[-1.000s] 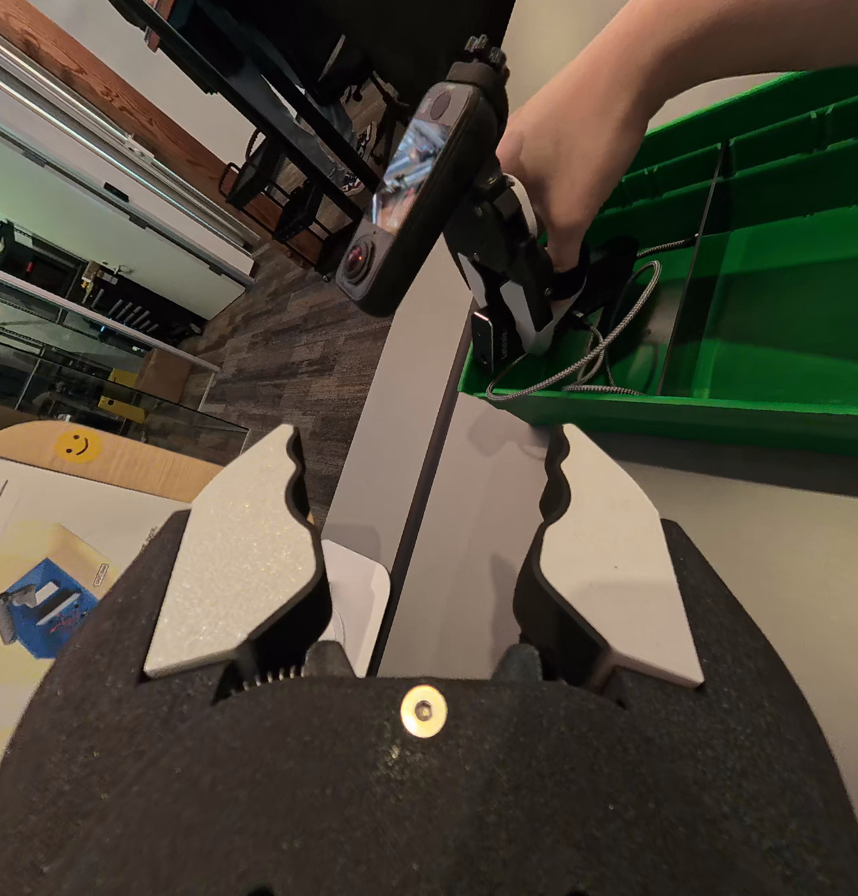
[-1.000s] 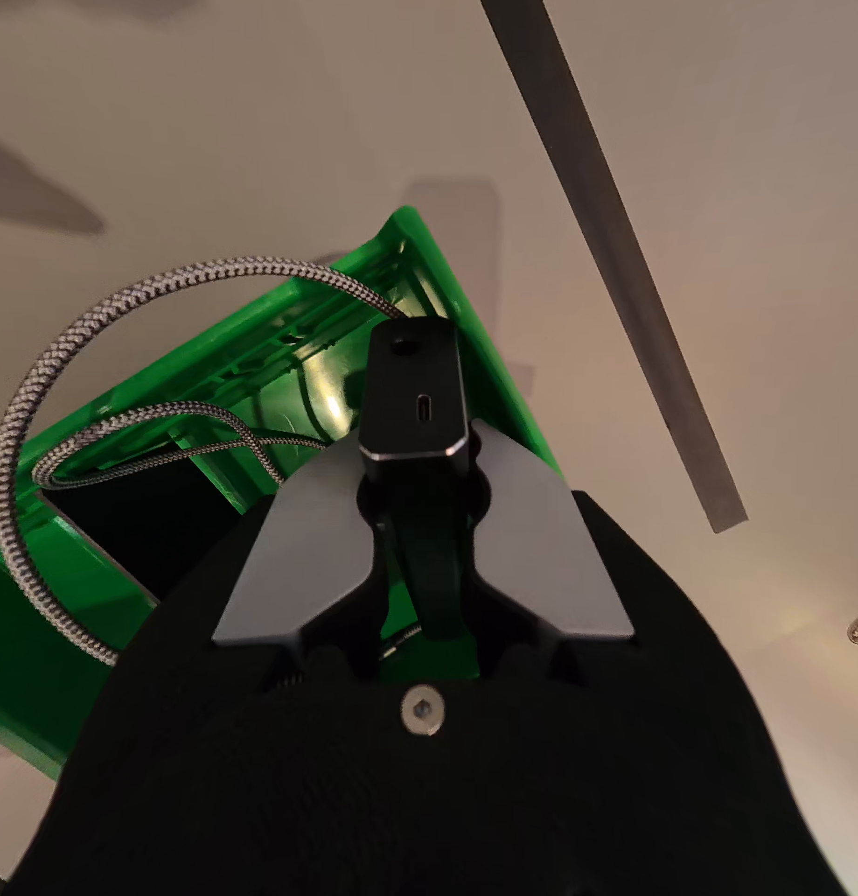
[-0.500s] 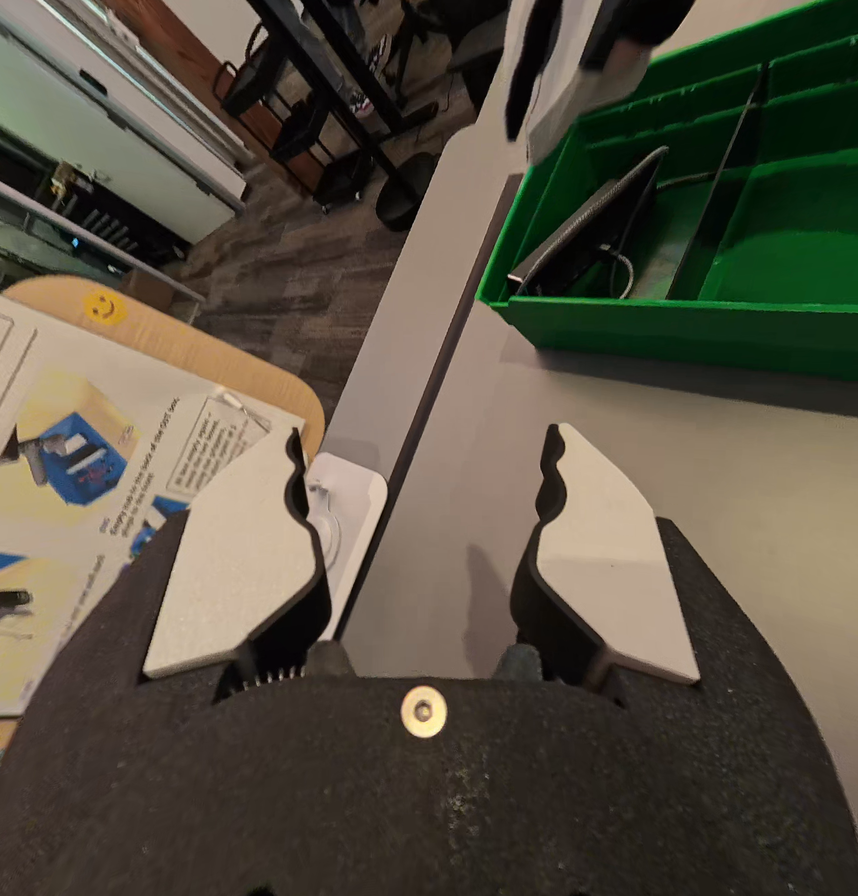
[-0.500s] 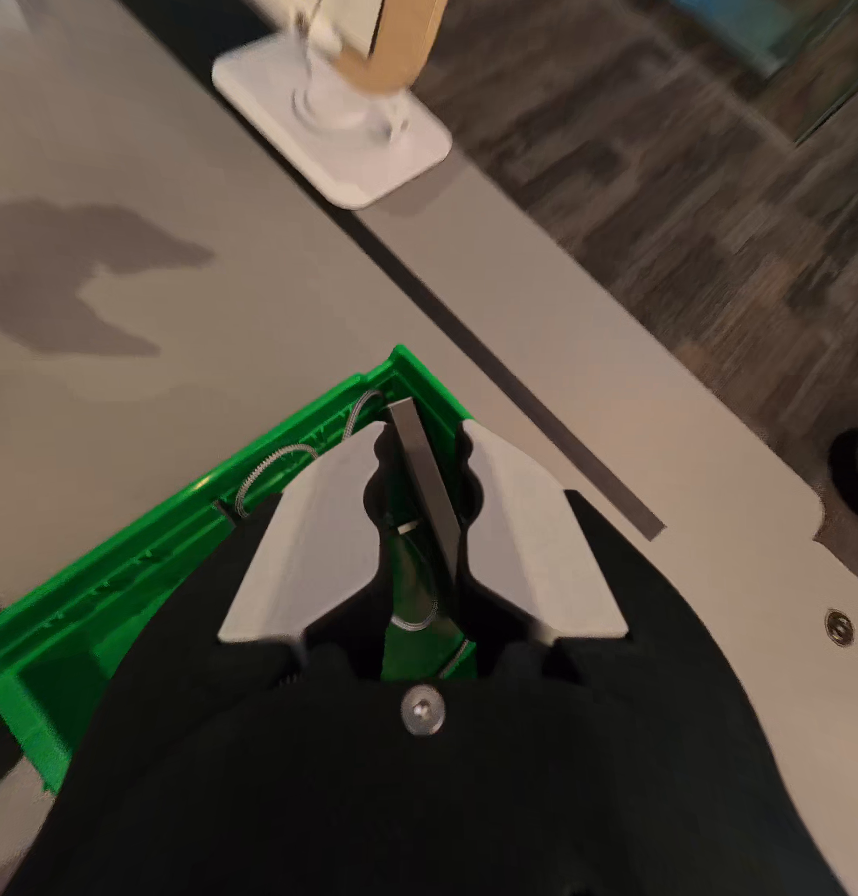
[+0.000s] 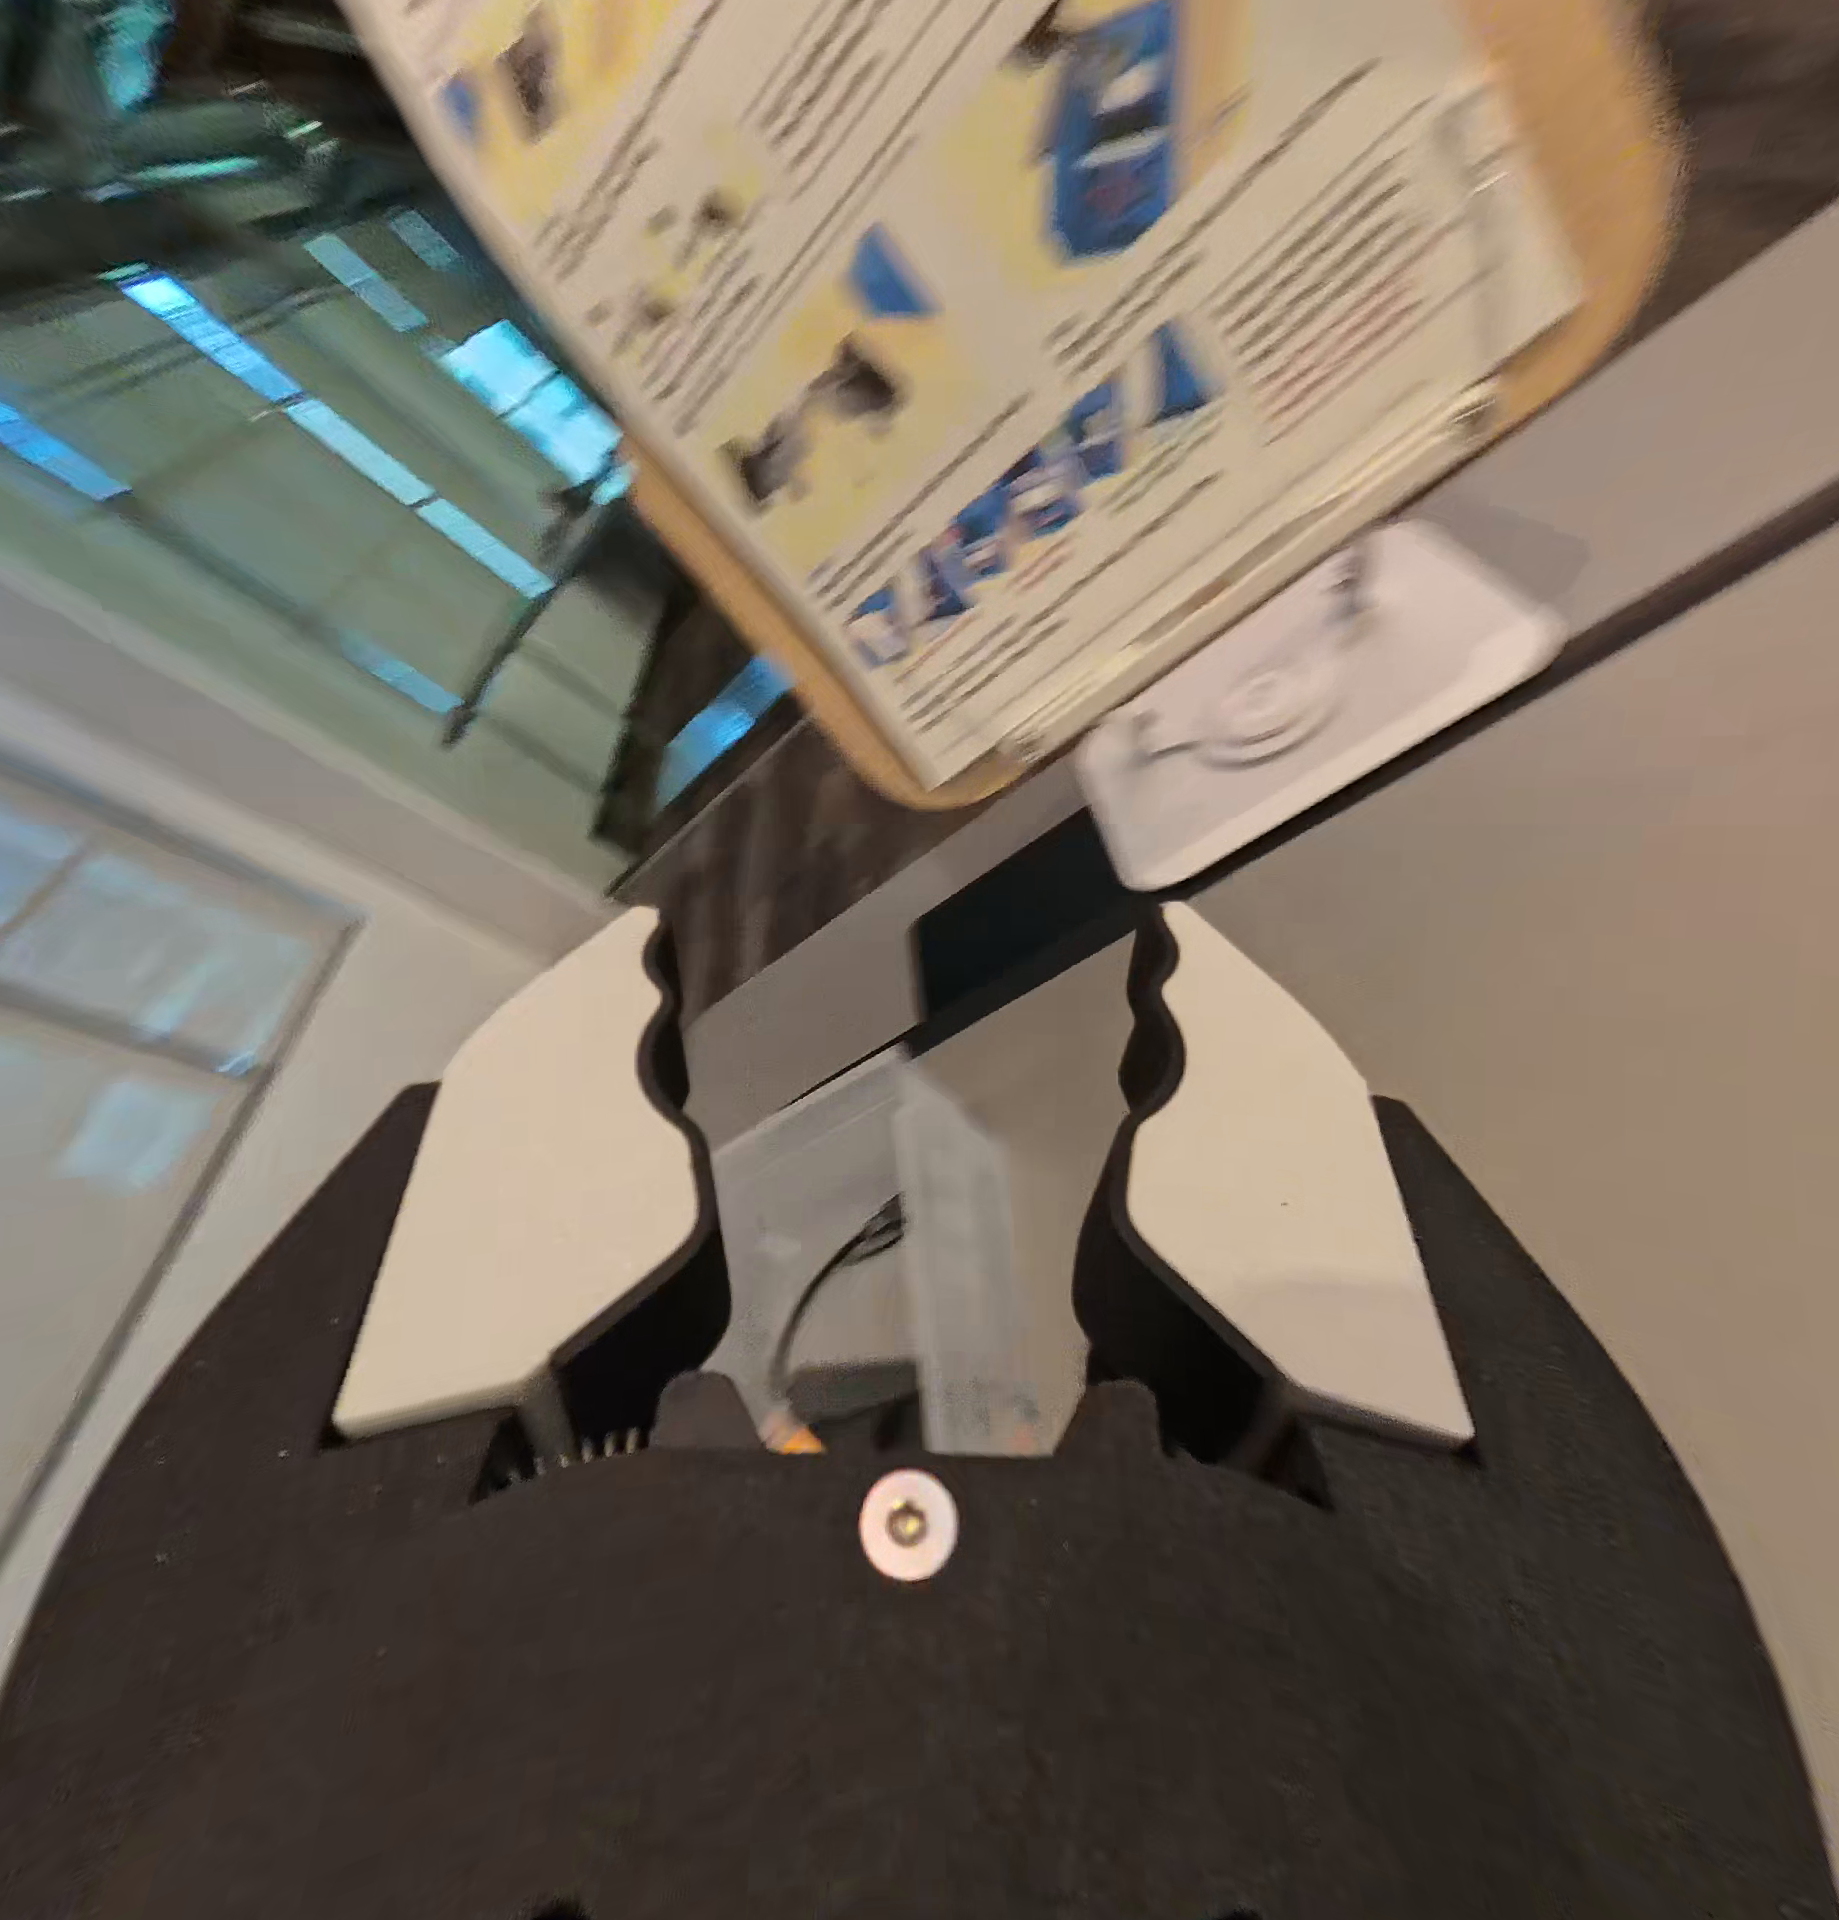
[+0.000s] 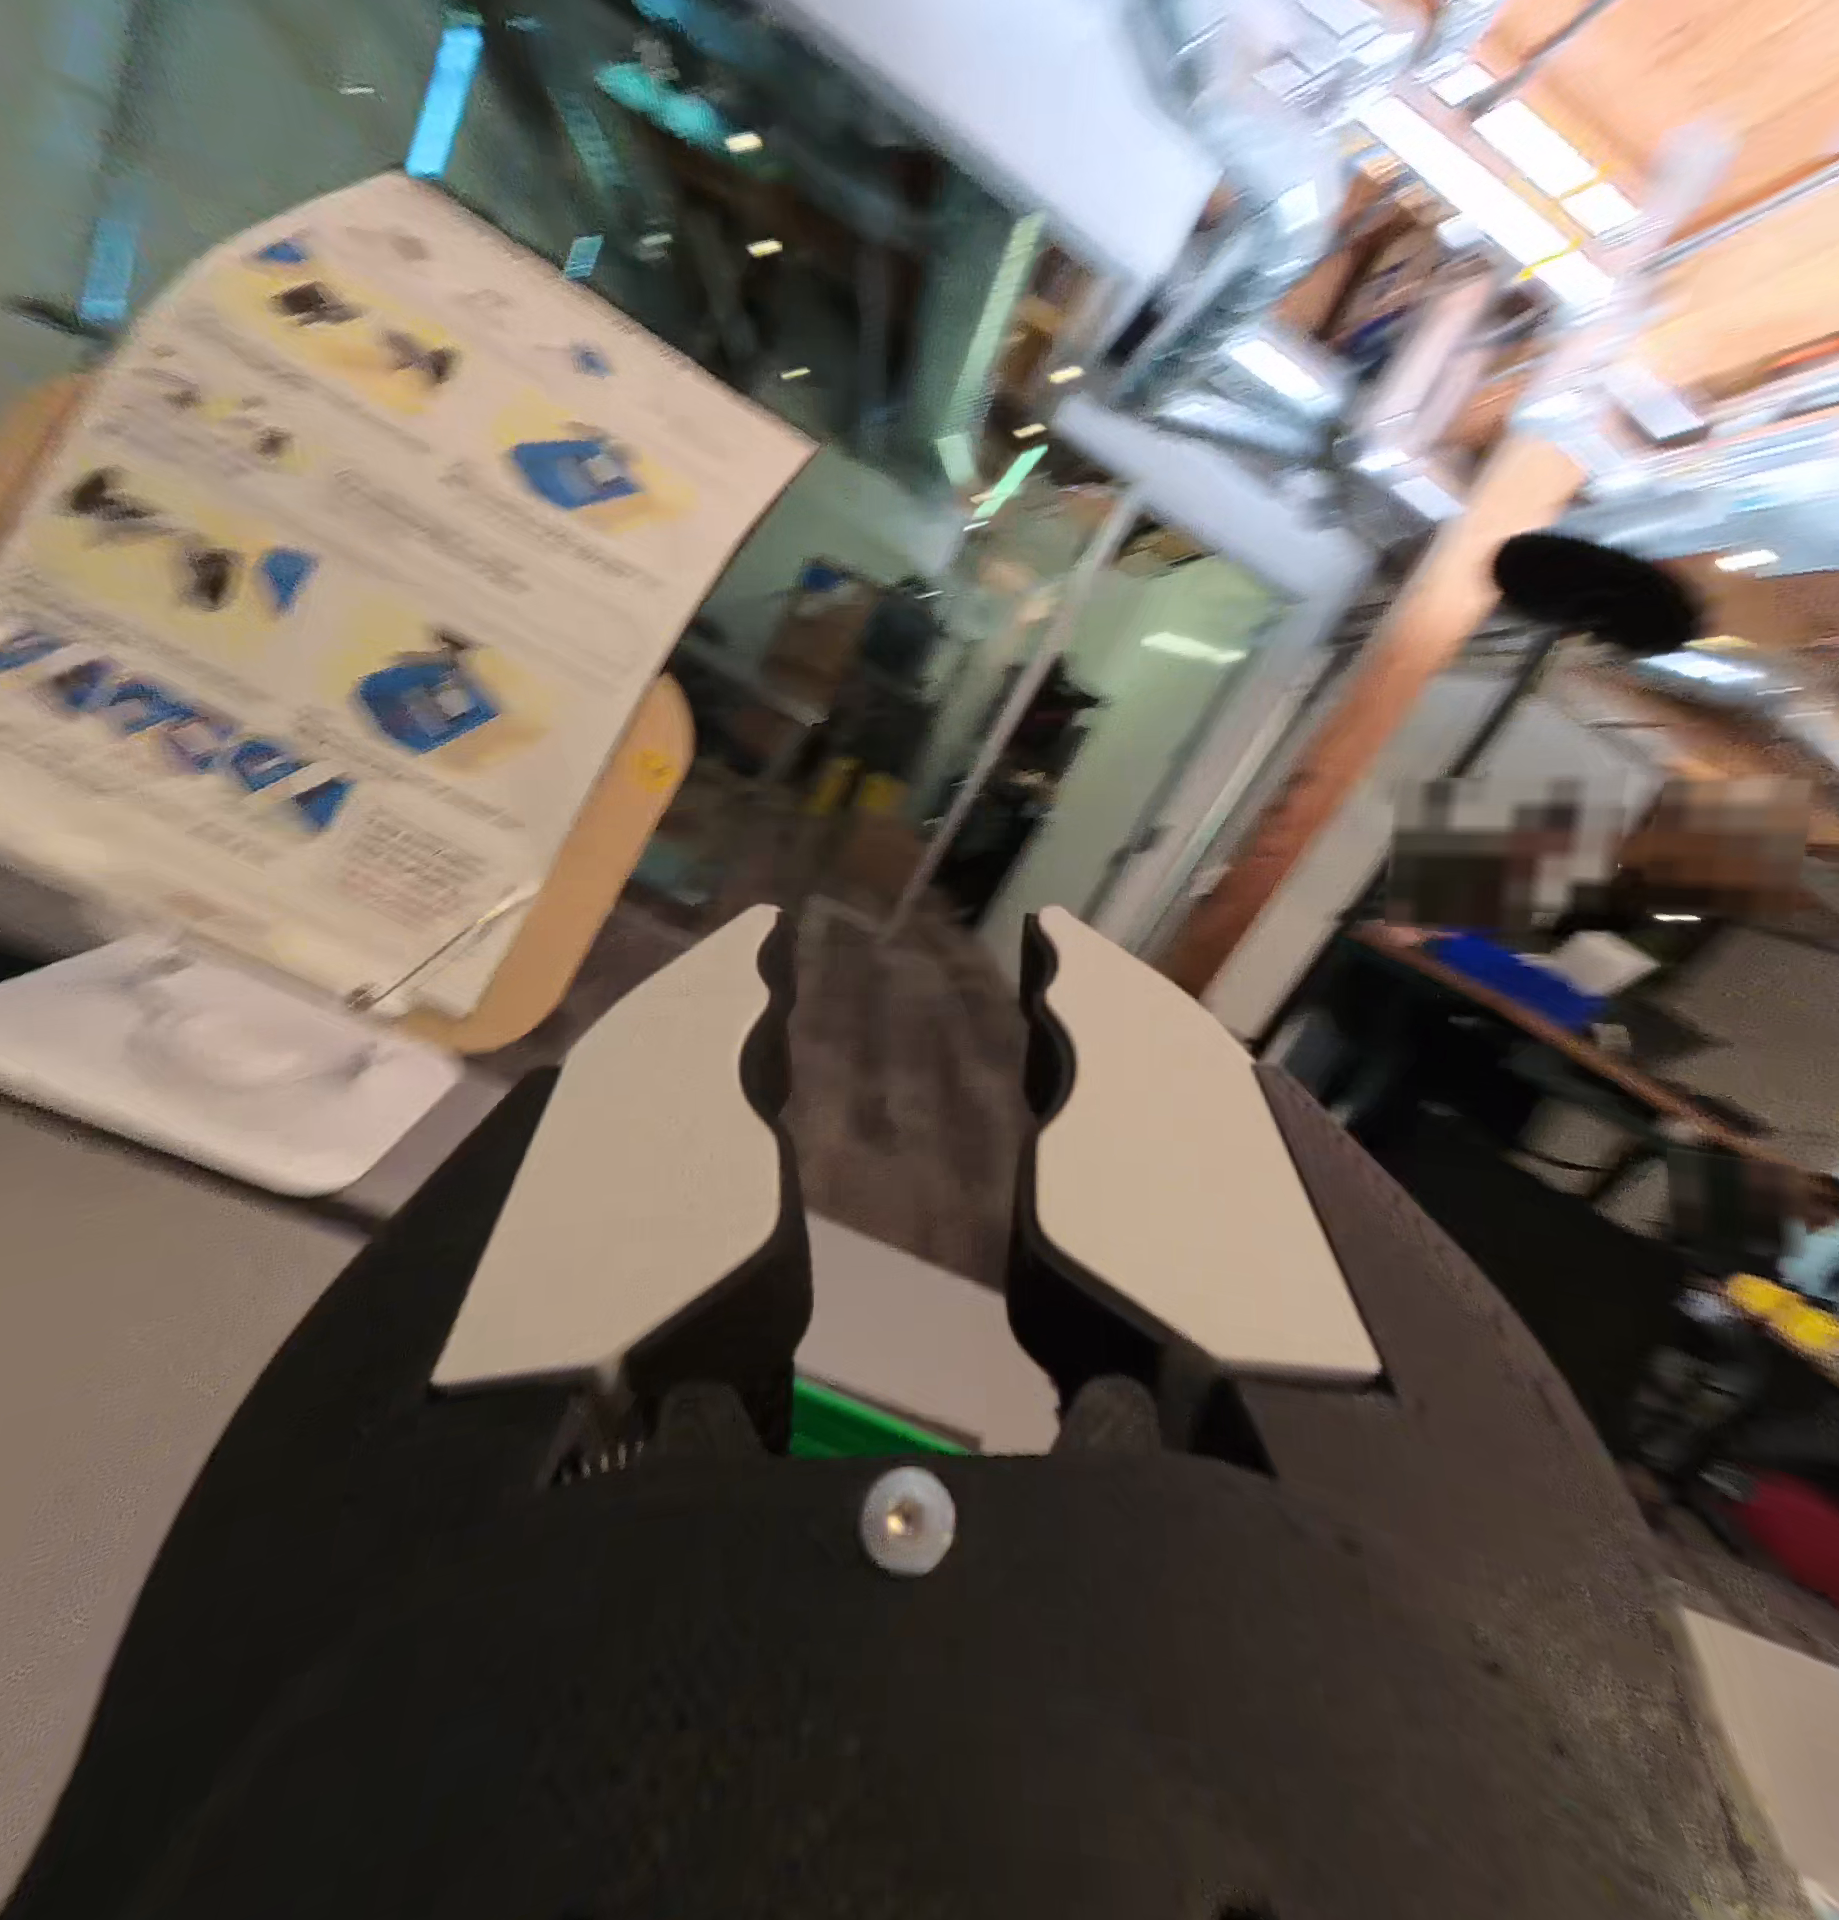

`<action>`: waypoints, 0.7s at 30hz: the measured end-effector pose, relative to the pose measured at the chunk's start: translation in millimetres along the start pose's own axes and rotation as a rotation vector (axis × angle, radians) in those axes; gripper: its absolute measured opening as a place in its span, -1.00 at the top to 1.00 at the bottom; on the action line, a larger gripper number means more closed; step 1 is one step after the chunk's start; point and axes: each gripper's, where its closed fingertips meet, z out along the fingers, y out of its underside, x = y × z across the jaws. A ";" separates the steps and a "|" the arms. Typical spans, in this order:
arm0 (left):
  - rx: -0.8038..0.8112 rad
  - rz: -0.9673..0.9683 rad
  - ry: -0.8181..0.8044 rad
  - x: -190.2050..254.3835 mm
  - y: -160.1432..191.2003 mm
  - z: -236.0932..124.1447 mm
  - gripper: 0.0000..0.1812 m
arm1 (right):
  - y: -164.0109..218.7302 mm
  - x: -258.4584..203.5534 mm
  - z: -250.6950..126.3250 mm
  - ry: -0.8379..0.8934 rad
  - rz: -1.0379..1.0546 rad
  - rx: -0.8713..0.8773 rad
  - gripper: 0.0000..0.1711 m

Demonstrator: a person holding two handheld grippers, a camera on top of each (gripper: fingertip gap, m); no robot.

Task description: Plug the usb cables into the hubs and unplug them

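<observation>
two grippers show, each with its jaws parted and nothing between them. starting with the left wrist view, which is tilted and blurred: at far left are pale walls and glass panes, out of focus. above and toward the middle hangs a printed poster (image 5: pixel 1008 343) on a tan board, with yellow and blue pictures on it. just below its lower corner sits a white flat base plate (image 5: pixel 1320 707) on the grey table (image 5: pixel 1580 1039), beside a dark seam that runs across the tabletop. the left gripper (image 5: pixel 910 997) points at that seam, fingers released and well apart. low between the finger roots there is a clear, box-like piece with a thin dark cable (image 5: pixel 832 1268) curving inside it; it may be a clear container, but the blur keeps me from being sure. no hub can be made out in this view.

in the right wrist view, the same poster (image 6: pixel 343 561) stands at left above the white base plate (image 6: pixel 188 1060) on the table (image 6: pixel 115 1351). in the middle, the right gripper (image 6: pixel 907 997) is raised toward the room, fingers released with a clear gap. only a sliver of the green bin (image 6: pixel 842 1423) shows low between the finger roots; the usb cables and hubs are not seen here. at right lie blurred desks, shelves and ceiling lights.
</observation>
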 end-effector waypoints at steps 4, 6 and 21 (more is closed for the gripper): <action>-0.095 0.207 -0.234 -41.6 21.5 -3.9 0.09 | -26.6 -16.1 -7.1 0.095 0.047 0.057 0.57; -0.119 0.387 -0.293 -46.3 21.7 -4.0 0.05 | -23.7 -31.2 -4.2 0.070 0.073 0.058 0.57; -0.109 -0.283 0.498 -63.8 102.9 -16.3 0.05 | 39.0 -75.3 20.6 -0.260 0.183 -0.100 0.55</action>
